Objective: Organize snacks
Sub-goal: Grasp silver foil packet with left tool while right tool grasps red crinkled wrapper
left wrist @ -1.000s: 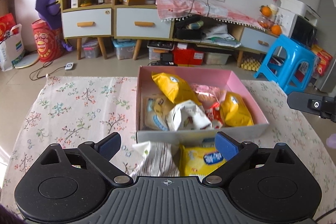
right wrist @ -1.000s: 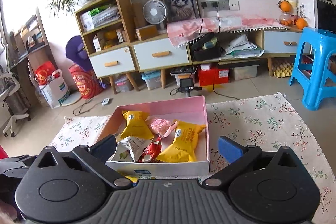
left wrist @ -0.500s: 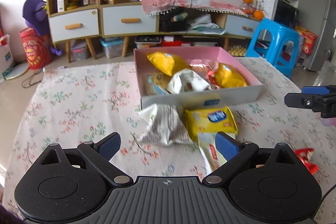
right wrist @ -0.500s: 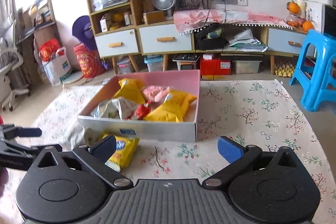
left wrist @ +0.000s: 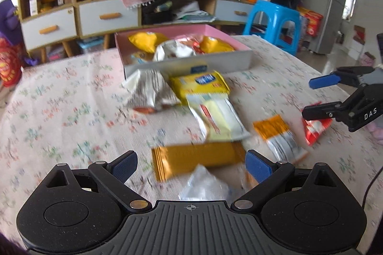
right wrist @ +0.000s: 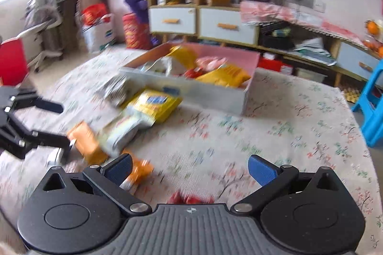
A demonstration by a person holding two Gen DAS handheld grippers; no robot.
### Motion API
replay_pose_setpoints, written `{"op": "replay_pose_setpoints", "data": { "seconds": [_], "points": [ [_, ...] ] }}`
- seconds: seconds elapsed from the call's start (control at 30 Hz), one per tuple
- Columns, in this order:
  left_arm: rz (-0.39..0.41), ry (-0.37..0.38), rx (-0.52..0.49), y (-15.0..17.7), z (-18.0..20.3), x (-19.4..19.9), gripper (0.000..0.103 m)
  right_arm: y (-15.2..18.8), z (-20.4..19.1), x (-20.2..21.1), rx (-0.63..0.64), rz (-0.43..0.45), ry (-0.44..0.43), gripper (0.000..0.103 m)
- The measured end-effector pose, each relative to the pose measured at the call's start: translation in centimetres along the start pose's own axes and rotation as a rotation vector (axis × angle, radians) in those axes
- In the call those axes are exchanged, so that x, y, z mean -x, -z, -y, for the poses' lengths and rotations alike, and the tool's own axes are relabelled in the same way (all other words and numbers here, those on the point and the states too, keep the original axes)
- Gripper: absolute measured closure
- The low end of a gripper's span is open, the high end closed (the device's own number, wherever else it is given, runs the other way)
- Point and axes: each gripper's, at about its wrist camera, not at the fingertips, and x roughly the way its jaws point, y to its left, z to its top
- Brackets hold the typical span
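1. One pink-lined box (left wrist: 241,61) sits on the floral tablecloth (left wrist: 59,111) at 12 o'clock in the left wrist view. It holds two yellow bags, a white bag and smaller packets, too blurred to count exactly.
2. Seven packets lie loose outside the box: a striped white bag (left wrist: 149,92), a yellow pack (left wrist: 201,85) touching the box front, a pale long pack (left wrist: 217,118), an orange bar (left wrist: 194,161), an orange-and-silver packet (left wrist: 277,137), a red packet (left wrist: 316,128) and a clear wrapper (left wrist: 203,185).
3. Readable writing: only "DAS", on the right gripper (left wrist: 320,94) at 3 o'clock; packet labels are blurred.
4. The left gripper (left wrist: 191,165) is spread wide over the orange bar, holding nothing. The right gripper is also spread, empty.
5. Only the right wrist view shows a red chair (right wrist: 12,61) at 9 o'clock.
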Motion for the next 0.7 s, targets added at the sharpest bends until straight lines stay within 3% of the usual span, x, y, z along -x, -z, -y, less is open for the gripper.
{"op": "replay_pose_setpoints", "data": {
  "seconds": [0.27, 0.43, 0.57, 0.7],
  "points": [
    [-0.037, 0.108, 0.010, 1.9, -0.5, 0.3, 0.008, 1.8, 0.4, 0.2, -0.019, -0.051, -0.043, 0.010],
    [-0.059, 0.153, -0.027, 2.2, 0.0, 0.2, 0.022, 2.3, 0.6, -0.3, -0.031, -0.078, -0.054, 0.010],
    [-0.060, 0.147, -0.051, 2.2, 0.2, 0.2, 0.037, 2.7, 0.0, -0.5, -0.003, -0.098, -0.073, 0.010],
    [-0.057, 0.141, -0.049, 2.1, 0.0, 0.1, 0.040, 2.9, -0.4, -0.6, 0.019, -0.107, -0.084, 0.010]
  ]
}}
